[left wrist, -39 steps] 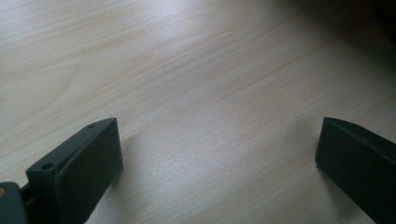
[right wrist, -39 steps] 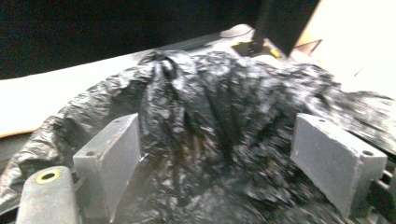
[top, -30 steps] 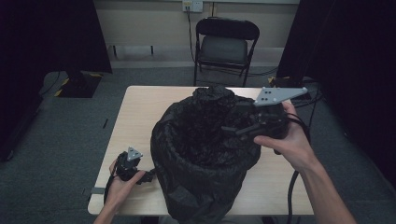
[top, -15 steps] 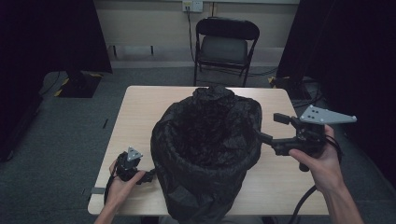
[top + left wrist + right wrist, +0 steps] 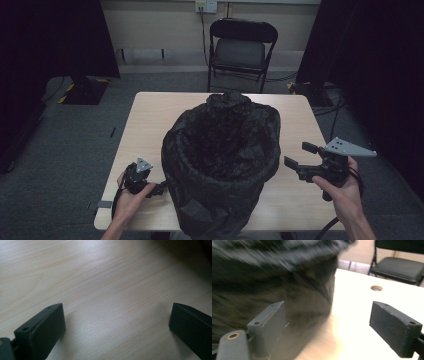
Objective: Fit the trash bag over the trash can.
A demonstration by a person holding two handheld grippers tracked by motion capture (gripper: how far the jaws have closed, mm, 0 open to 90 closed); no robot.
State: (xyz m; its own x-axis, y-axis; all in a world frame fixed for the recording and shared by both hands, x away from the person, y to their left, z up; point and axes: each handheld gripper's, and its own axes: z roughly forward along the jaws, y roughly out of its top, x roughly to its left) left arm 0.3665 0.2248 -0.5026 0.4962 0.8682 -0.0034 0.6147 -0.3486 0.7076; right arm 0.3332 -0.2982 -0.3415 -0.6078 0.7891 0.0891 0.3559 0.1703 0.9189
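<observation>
A round bin lined with a black plastic bag [image 5: 222, 155] stands on the light wooden table [image 5: 150, 120], near its front edge. My left gripper [image 5: 159, 189] rests low on the table at the bin's left side, jaws wide apart over bare wood [image 5: 112, 290], open. My right gripper [image 5: 300, 157] is held above the table to the right of the bin, pointing at it, open with nothing between its jaws. In the right gripper view the bag-lined bin [image 5: 274, 282] is blurred and close on the left.
A black folding chair [image 5: 239, 50] stands behind the table's far edge; the chair [image 5: 402, 267] also shows in the right gripper view. A round cable hole [image 5: 376, 288] is in the tabletop. Dark curtains hang at both sides, and cables lie on the floor at right.
My right gripper has left the bin's rim and moved down and to the right, away from the bag. The left gripper has stayed beside the bin.
</observation>
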